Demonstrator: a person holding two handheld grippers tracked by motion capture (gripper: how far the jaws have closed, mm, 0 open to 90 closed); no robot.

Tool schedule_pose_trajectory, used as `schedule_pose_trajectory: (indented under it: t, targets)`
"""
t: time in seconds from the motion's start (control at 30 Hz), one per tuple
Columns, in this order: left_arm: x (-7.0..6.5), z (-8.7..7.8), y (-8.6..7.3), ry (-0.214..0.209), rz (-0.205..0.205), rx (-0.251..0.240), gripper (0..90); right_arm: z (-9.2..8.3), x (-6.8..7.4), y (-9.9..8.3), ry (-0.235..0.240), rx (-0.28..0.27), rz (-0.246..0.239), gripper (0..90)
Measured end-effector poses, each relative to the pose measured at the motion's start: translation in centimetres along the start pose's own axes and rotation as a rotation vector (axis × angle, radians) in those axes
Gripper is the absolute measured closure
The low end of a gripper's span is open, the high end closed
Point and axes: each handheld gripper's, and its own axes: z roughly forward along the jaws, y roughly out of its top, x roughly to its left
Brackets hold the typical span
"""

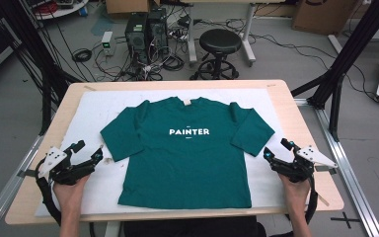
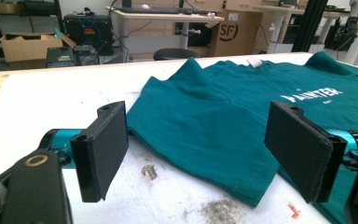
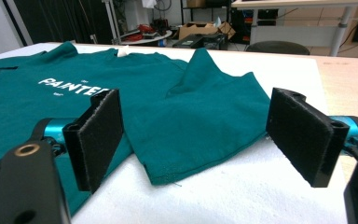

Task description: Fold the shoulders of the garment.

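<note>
Fingers [image 2: 100, 149] spread wide on both grippers, gripping nothing; green T-shirt [image 1: 187, 148], centre frame: soft, light; best pinched at sleeve hems.

We read "PAINTER" in white capitals across the chest of the dark green cotton T-shirt [image 1: 187, 148], which lies flat on the white padded mat [image 1: 94, 106] over the light wooden table [image 1: 301, 128], collar toward the far edge. In the left gripper view the word shows as "PAINTER" at the right, partly foreshortened. In the right gripper view we get "PAINTE", the last letter hidden behind a jaw. Tiny white marks above and below the word: unreadable. "SF" stands on the brown cardboard box [image 2: 235, 32] behind the table.
</note>
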Motion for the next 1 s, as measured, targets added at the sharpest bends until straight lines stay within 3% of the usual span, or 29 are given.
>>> schedule_pose_trajectory:
  t: [0.3,0.5,0.87,1.0]
  targets:
    - [-0.2,0.4,0.2,0.038,0.008,0.046,22.6,-0.1,0.1,0.0,-0.010,-0.007,-0.013,19.5]
    - [-0.5,0.6,0.2,0.034,0.042,0.066,25.4,0.0,0.1,0.0,-0.011,-0.002,-0.005,19.5]
    - [-0.6,0.7,0.2,0.034,0.051,0.070,27.6,0.0,0.0,0.0,-0.011,-0.002,-0.007,19.5]
    - [-0.8,1.2,0.4,0.055,0.058,0.127,28.9,0.0,0.0,0.0,-0.014,0.003,0.005,19.4]
